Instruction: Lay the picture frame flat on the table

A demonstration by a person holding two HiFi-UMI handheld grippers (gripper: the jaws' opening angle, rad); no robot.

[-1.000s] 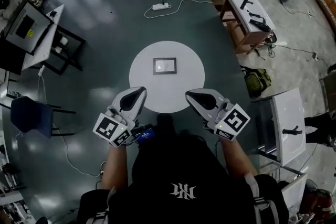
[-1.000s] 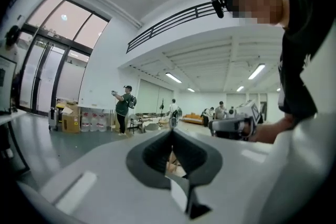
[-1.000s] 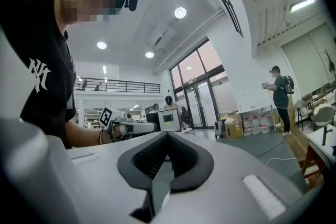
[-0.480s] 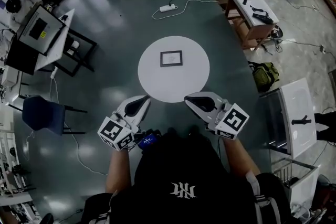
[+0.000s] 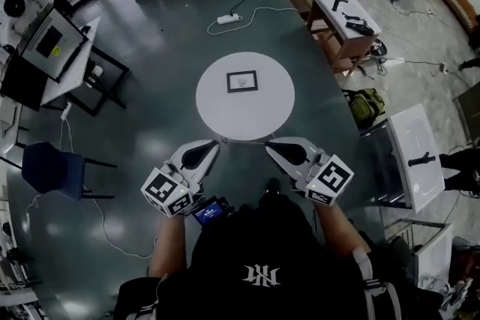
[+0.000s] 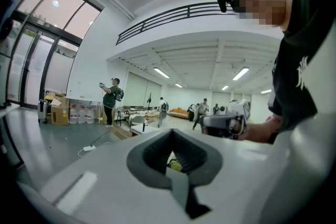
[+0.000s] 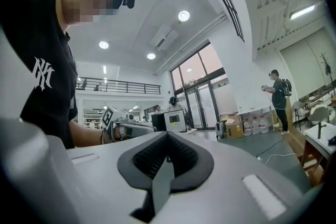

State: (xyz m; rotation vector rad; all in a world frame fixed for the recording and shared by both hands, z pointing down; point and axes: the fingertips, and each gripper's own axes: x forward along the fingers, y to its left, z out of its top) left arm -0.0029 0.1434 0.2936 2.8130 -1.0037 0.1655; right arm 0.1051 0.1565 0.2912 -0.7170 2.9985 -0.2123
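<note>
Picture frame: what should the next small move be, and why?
Probably none toward it: the picture frame already seems to lie flat near the middle of the round table, while the left gripper and right gripper are shut, empty and short of the table's edge. I would lower both.

Round white table (image 5: 264, 110) w/ picture frame (image 5: 242, 81) flat on top, near centre

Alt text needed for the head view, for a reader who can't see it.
A dark picture frame looks to lie flat near the middle of a round white table, seen from above. A person in a black shirt holds the left claw and right claw, both shut and empty, short of the table.
</note>
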